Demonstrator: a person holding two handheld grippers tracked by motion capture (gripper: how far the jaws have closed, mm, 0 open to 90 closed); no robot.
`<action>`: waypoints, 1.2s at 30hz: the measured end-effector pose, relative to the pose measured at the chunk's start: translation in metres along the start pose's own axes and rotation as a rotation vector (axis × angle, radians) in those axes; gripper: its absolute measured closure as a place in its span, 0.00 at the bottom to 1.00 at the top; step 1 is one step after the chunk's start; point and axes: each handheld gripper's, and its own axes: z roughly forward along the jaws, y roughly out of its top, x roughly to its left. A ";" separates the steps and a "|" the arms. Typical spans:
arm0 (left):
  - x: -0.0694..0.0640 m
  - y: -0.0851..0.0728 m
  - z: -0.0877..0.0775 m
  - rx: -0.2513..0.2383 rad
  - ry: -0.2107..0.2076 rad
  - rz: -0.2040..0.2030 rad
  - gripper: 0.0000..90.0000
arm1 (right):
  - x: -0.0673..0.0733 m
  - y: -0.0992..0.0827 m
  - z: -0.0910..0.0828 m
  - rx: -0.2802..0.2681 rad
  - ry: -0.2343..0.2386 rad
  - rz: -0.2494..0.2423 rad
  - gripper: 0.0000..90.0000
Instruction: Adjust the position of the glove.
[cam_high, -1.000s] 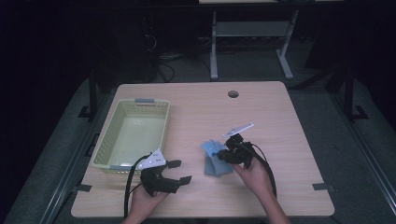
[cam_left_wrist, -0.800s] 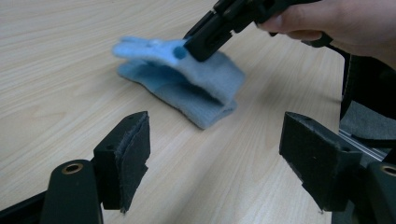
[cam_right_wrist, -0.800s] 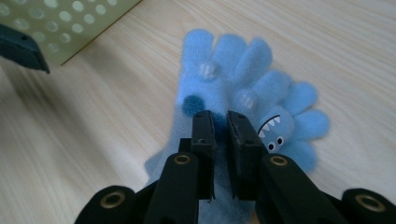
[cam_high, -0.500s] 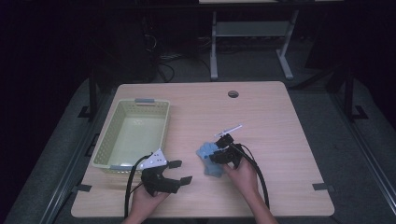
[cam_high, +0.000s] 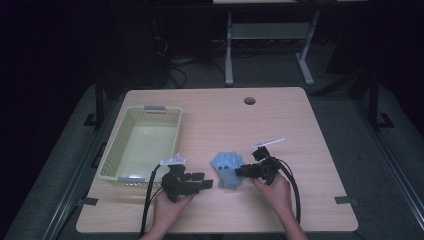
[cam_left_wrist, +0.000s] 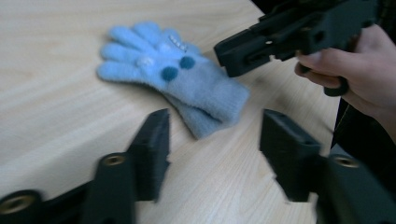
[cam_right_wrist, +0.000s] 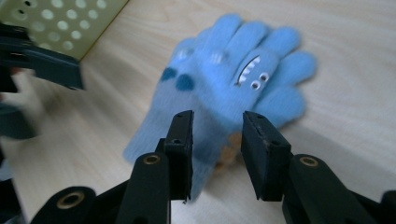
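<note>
While both grippers hover, blue glove (cam_high: 227, 170) (flat) on table (cam_high: 210, 110)

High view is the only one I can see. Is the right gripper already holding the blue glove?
Observer: No. In the right gripper view the right gripper has its fingers apart over the cuff end of the glove, not pressing it. They have just been opening.
Operator: And the left one?
Observer: In the left gripper view the left gripper is open with nothing between its fingers, which have just been closing. The glove lies ahead of it.
Operator: Is it only one glove?
Observer: Probably not. A second cuff, also blue, shows under the first, so it looks like a stacked pair.
</note>
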 end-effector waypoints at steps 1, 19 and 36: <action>0.000 0.000 0.000 0.000 0.000 0.000 0.57 | -0.001 -0.001 -0.001 0.002 0.008 -0.004 0.73; 0.014 -0.005 0.036 0.070 -0.133 -0.167 0.76 | -0.005 -0.013 -0.006 0.088 0.108 -0.018 0.80; 0.012 -0.005 0.041 0.079 -0.208 -0.175 0.67 | 0.002 -0.013 0.000 0.132 0.154 -0.055 0.81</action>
